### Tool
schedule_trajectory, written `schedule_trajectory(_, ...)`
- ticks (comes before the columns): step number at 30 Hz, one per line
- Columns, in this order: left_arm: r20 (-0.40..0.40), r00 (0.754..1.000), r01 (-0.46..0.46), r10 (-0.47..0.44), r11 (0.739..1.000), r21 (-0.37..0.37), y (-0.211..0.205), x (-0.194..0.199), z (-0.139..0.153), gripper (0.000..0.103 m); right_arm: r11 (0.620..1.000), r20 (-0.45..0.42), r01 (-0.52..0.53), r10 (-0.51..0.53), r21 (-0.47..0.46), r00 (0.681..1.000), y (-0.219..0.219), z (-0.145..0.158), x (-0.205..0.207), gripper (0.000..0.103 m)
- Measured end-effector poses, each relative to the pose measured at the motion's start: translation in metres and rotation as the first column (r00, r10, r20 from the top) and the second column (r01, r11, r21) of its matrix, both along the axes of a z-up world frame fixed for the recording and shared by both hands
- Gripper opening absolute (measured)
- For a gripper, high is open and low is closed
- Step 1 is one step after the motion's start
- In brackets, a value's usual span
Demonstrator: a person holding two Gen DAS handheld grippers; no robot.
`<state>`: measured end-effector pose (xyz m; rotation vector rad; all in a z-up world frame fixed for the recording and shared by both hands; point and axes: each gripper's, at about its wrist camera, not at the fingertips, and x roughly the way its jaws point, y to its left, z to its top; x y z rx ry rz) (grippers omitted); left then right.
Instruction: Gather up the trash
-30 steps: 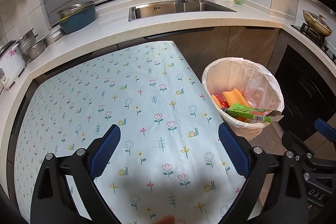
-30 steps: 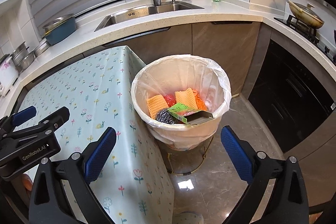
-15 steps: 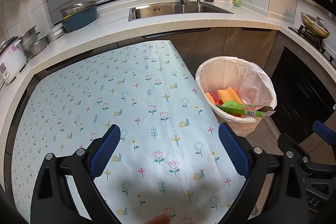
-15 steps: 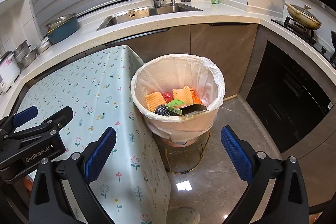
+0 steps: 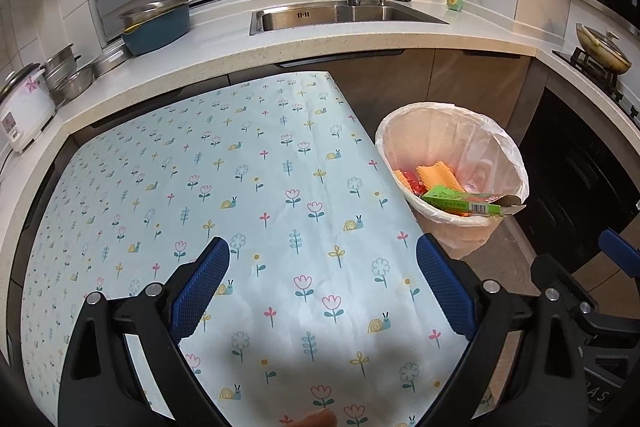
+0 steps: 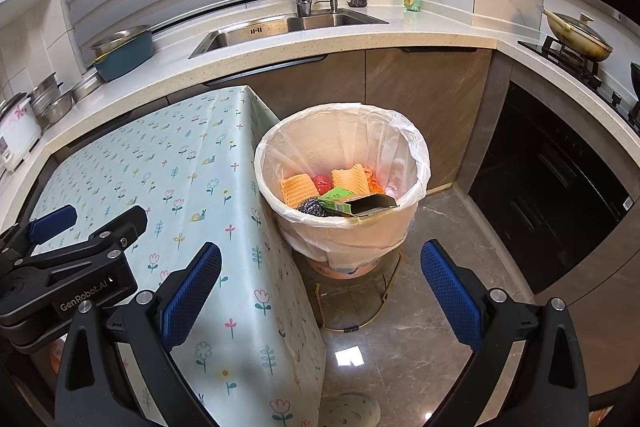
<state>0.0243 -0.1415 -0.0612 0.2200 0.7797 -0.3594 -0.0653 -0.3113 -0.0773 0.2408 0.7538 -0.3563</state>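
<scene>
Both grippers, left and right, gaped empty; green carton perched on bin rim, likely to tip out if nudged.

Table top under the left hand-held gripper is bare cloth, open passage across it. Far edge runs close to the counter, narrow gap there. Trash bin stands just beside the table's right edge, mouth open from above; green box lies tilted across the near rim and partly blocks it. Right hand-held gripper, jaws wide, is over open floor between table, bin and the dark oven front.
</scene>
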Motion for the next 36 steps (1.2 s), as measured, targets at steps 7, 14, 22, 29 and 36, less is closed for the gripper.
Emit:
schedule_trajectory(7,-0.005,1.0,-0.005,0.006,1.0,0.004,-0.0022,-0.0006,-0.0011,0.09,1.0,0.001,0.007,-0.007,0.001,1.0,-0.0036,0.0004,-0.0029,0.096)
schedule_trajectory(14,-0.001,1.0,-0.002,0.002,1.0,0.014,-0.0053,-0.0035,-0.0015,0.09,1.0,0.002,0.007,-0.007,0.0,1.0,-0.0051,0.0012,-0.0049,0.096)
schedule_trajectory(22,0.0,1.0,-0.018,0.018,1.0,0.025,-0.0057,-0.004,-0.0035,0.09,1.0,-0.001,0.005,-0.005,0.004,1.0,-0.0063,-0.0005,-0.0063,0.096)
schedule_trajectory(29,-0.002,1.0,-0.025,0.025,0.999,0.031,-0.0052,-0.0033,-0.0048,0.09,1.0,-0.003,0.002,-0.002,0.004,1.0,-0.007,-0.0039,-0.007,0.096)
schedule_trajectory(36,0.001,1.0,-0.026,0.026,0.999,0.029,-0.0047,-0.0033,-0.005,0.09,1.0,-0.003,0.001,-0.001,0.003,1.0,-0.0073,-0.0036,-0.0068,0.096)
